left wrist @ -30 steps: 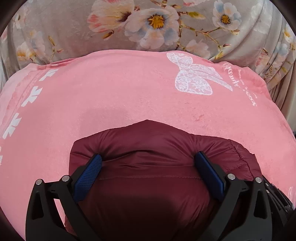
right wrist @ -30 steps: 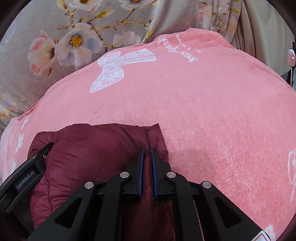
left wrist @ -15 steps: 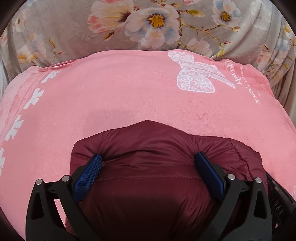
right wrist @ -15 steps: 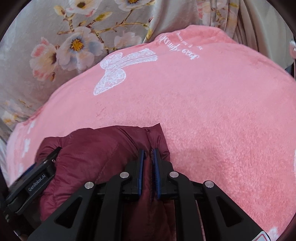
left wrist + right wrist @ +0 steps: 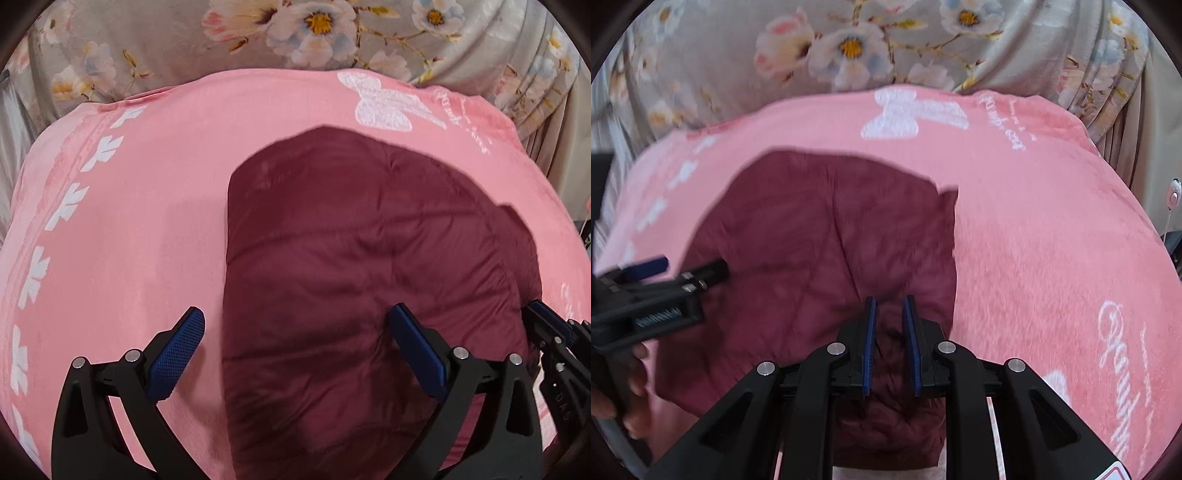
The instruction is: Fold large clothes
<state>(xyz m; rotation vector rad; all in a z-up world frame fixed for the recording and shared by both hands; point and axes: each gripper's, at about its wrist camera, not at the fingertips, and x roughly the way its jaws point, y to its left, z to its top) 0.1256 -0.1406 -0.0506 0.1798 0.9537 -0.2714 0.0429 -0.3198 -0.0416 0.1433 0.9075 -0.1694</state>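
Both tools have pulled back and up since half a second ago: then they sat low against the near edge of the maroon padded jacket, now the whole folded bundle shows. Left tool wide open, holding nothing, one pad over the pink blanket, the other above the jacket. Right tool has eased from a tight pinch to a narrow gap; cloth sits between the pads, but grip or mere contact I cannot tell.

Judgement: the fold is set down and being released, so this fold looks finished or nearly.

Jacket: quilted, puffy, slightly shiny shell with stitched seams, compact rounded rectangle, lying mid-blanket. Blanket: plush fleece, white bow and leaf prints. Behind it, grey floral fabric, draped in pleats.
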